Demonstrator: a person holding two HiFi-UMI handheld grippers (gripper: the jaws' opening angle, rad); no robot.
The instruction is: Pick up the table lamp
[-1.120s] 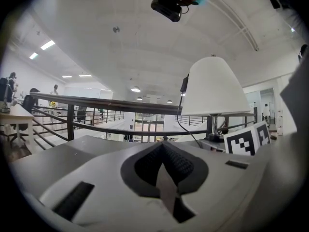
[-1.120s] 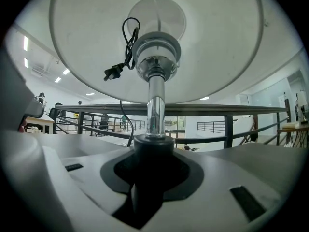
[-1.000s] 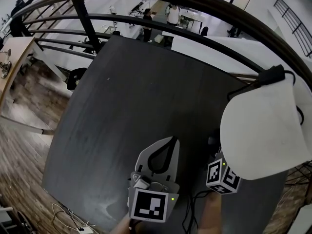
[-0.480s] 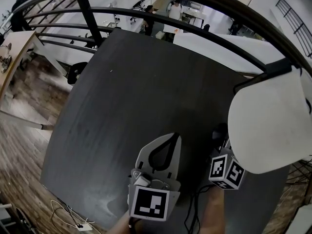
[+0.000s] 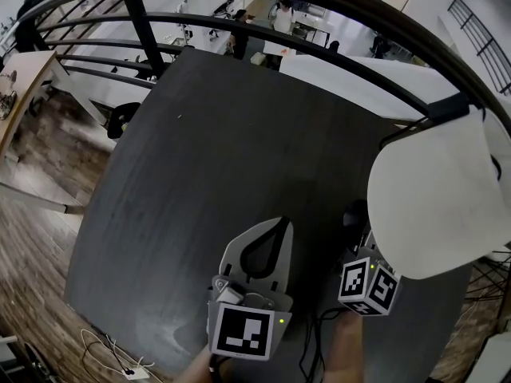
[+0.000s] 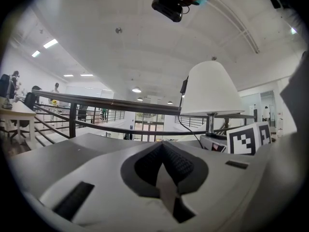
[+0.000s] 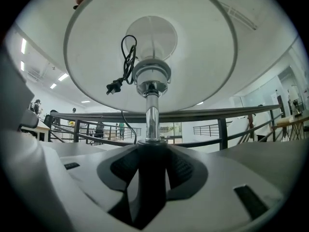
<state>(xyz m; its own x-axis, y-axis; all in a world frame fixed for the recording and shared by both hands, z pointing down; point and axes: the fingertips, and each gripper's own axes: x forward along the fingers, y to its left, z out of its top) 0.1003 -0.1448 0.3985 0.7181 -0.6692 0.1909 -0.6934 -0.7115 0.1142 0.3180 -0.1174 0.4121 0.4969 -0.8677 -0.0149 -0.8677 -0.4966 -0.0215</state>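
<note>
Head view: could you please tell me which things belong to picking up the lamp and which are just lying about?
Job in hand:
- table lamp, with its plug cord tucked under the shade
- right gripper, jaws just opening, lamp stem between them
- dark table

Just about:
- left gripper, shut, empty
- cable and plug on the floor
- railing

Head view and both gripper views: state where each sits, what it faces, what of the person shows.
Head view: on the head, steeply down at table, left tool, right tool, forearms.
Left gripper view: on left tool, along shut jaws toward railing.
Right gripper view: on right tool; jaws, just opened wider, flank lamp stem.
All show the lamp.
</note>
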